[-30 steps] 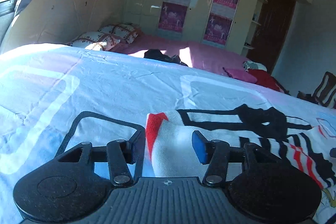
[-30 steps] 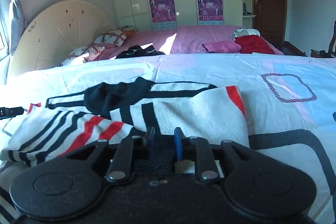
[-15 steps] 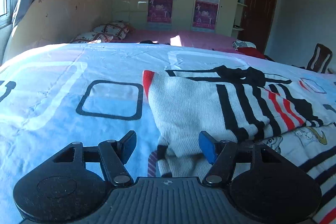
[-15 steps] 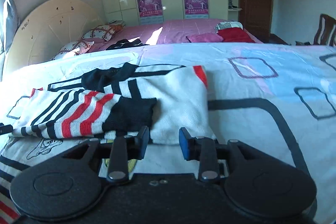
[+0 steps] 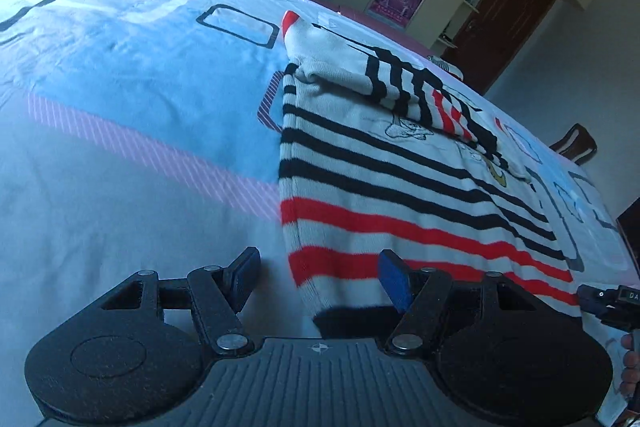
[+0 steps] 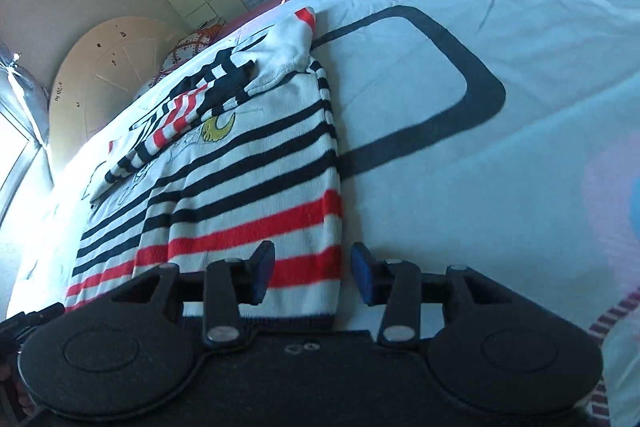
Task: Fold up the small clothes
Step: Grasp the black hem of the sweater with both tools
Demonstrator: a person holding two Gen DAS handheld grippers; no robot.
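Bedspread (image 5: 120, 163) under striped sweater (image 5: 400, 187); both grippers (image 5: 320, 279) (image 6: 312, 275) agape at hem

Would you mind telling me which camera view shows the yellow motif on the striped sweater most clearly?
The right wrist view: the yellow motif sits unobstructed on the sweater, just below the folded-over sleeve. In the left wrist view, the motif is only a small yellow sliver near the sleeve's cuff.
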